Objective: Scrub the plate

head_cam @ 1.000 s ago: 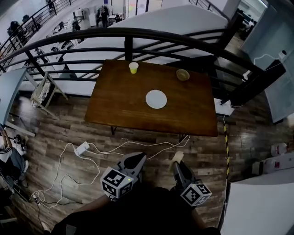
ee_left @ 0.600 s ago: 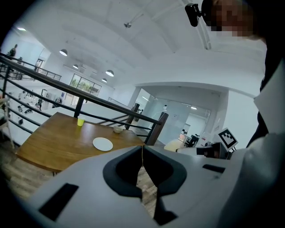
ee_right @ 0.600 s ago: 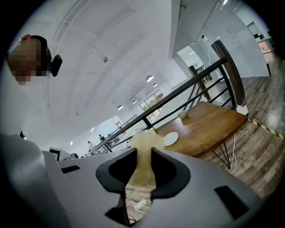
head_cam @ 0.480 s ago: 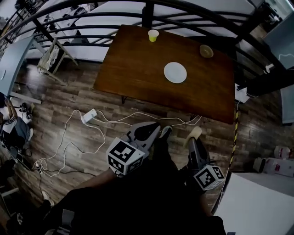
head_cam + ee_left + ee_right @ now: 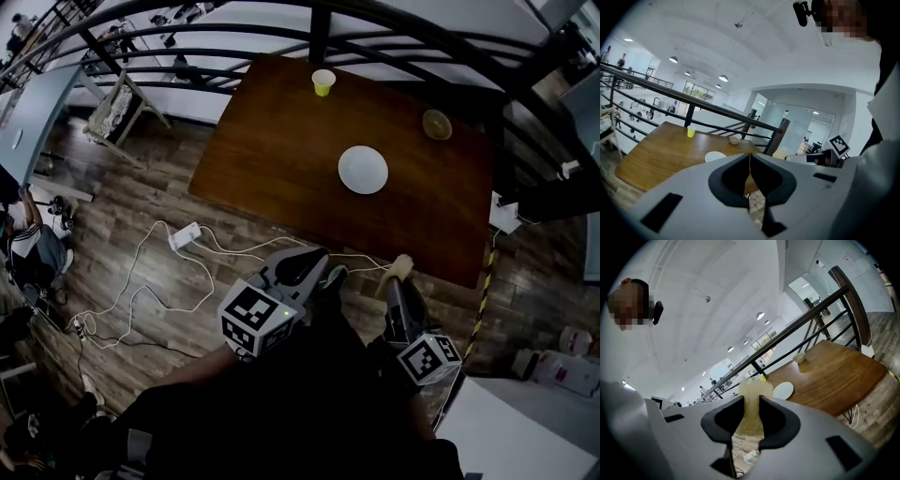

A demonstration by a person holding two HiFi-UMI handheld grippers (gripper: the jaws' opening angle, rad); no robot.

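A white plate (image 5: 363, 170) lies near the middle of a brown wooden table (image 5: 272, 159); it also shows in the left gripper view (image 5: 715, 156) and the right gripper view (image 5: 783, 390). My left gripper (image 5: 317, 271) hangs over the floor short of the table's near edge, jaws shut with nothing between them. My right gripper (image 5: 401, 275) is to its right, shut on a tan scrub sponge (image 5: 751, 412) whose tip (image 5: 403, 265) sticks out past the jaws. Both grippers are well away from the plate.
A yellow cup (image 5: 323, 82) stands at the table's far edge and a small brown bowl (image 5: 436, 124) at the far right. A black railing (image 5: 394, 19) runs behind the table. White cables and a power adapter (image 5: 183, 235) lie on the wood floor.
The view has shifted closer to the table, which sits lower and nearer in the head view. Both grippers keep the same pose near my body.
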